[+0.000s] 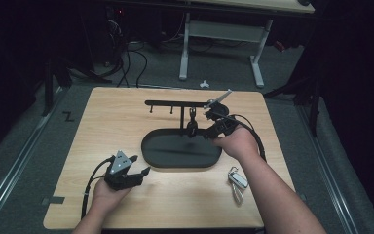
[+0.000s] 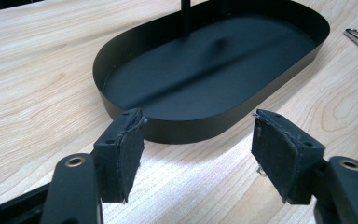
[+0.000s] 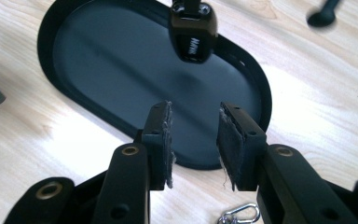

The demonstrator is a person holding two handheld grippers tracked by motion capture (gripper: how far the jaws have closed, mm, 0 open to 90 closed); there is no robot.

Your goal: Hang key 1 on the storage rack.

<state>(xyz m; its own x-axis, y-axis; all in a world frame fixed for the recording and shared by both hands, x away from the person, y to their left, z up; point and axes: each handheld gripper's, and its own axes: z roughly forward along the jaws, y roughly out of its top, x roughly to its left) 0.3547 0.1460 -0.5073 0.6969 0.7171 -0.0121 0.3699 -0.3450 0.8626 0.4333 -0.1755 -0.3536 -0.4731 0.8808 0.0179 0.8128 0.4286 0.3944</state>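
A black car key fob (image 3: 192, 35) hangs from the black T-shaped hook rack (image 1: 182, 103) above the black oval metal tray (image 1: 151, 151). The right gripper (image 3: 195, 142), jaws apart and empty, sits just beside the fob; a careless sweep could knock it off. The left gripper (image 2: 198, 149) rests open near the tray.

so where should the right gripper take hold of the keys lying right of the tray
Grip the car key fob, the one thick, solid part of the bunch. It lies flat on the table with its ring and clip trailing toward the person, so come from straight above, with the right gripper fingers across its narrow sides, probably away from the loose ring.
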